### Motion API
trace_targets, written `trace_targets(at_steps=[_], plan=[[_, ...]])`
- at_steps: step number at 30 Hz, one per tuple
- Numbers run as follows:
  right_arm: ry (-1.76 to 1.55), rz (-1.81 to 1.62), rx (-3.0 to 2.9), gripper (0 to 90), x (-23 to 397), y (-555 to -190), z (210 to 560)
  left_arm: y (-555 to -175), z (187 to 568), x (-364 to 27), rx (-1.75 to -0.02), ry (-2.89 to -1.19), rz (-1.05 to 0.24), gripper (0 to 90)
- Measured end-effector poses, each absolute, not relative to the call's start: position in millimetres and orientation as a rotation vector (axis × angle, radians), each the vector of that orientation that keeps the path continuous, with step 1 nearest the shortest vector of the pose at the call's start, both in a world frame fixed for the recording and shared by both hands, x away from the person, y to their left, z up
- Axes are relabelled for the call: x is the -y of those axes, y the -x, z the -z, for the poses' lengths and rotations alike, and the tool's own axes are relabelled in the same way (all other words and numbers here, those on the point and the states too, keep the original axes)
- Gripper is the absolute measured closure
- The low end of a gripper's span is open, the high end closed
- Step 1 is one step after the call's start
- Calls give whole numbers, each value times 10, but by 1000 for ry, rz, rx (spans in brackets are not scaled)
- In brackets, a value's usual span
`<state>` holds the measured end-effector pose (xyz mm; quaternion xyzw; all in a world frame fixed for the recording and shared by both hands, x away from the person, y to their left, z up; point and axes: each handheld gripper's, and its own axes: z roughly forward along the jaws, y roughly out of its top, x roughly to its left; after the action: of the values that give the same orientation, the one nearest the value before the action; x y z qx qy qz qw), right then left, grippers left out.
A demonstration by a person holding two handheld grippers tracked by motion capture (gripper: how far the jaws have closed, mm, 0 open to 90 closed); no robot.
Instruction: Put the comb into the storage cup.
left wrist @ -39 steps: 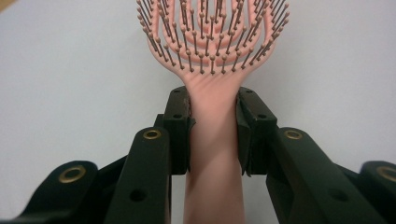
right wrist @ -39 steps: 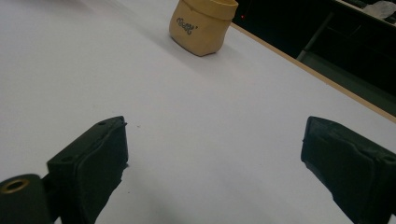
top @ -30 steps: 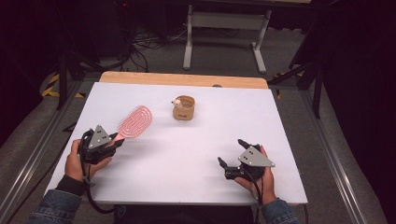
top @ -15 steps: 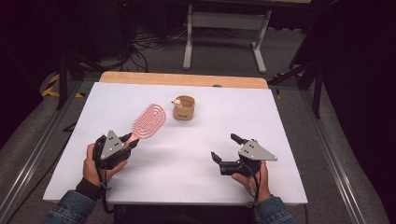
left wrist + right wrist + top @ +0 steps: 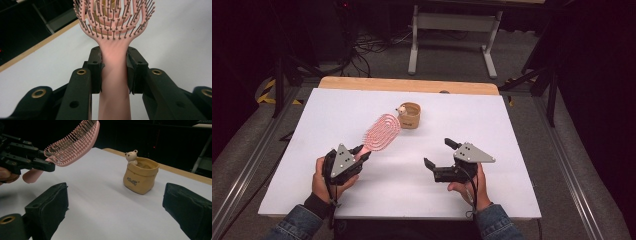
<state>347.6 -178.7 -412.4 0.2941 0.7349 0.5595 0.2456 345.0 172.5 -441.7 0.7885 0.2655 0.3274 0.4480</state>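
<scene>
You are holding the brush (image 5: 382,132) up in your left gripper (image 5: 360,154), near the cup (image 5: 410,115). Your right gripper (image 5: 440,153) is waiting wide, holding nothing.

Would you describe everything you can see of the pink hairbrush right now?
The pink hairbrush looks like plastic, with an oval, openwork head of looped ribs and ball-tipped bristles. The left gripper clamps its smooth handle just below the head. It is held off the white table, head tilted up and pointing toward the tan pouch, bristles facing down.
</scene>
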Motion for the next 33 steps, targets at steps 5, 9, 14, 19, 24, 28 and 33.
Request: trace_targets(at_steps=[5,9,14,19,24,28,33], plan=[[-803,-1544,-2024,73,1712,-3456,4085,-3386,4466,-1568,-617,-1933,-814,694],[-794,-1568,-2039,74,1648,-3423,4055,-3342,4476,-1464,-595,-1927,-787,694],[-785,-1591,-2060,74,1568,-3391,4047,-3278,4505,-1324,-543,-1949,-792,694],[-785,-1595,-2072,77,1522,-3390,4065,-3216,4535,-1217,-490,-1976,-811,694],[-773,-1618,-2098,99,1479,-3386,4092,-3166,4571,-1129,-448,-1999,-823,694],[-776,-1622,-2104,117,1463,-3383,4115,-3139,4595,-1088,-418,-2008,-826,695],[-820,-1696,-2093,191,1497,-3400,4144,-3121,4628,-1041,-398,-2024,-858,695]])
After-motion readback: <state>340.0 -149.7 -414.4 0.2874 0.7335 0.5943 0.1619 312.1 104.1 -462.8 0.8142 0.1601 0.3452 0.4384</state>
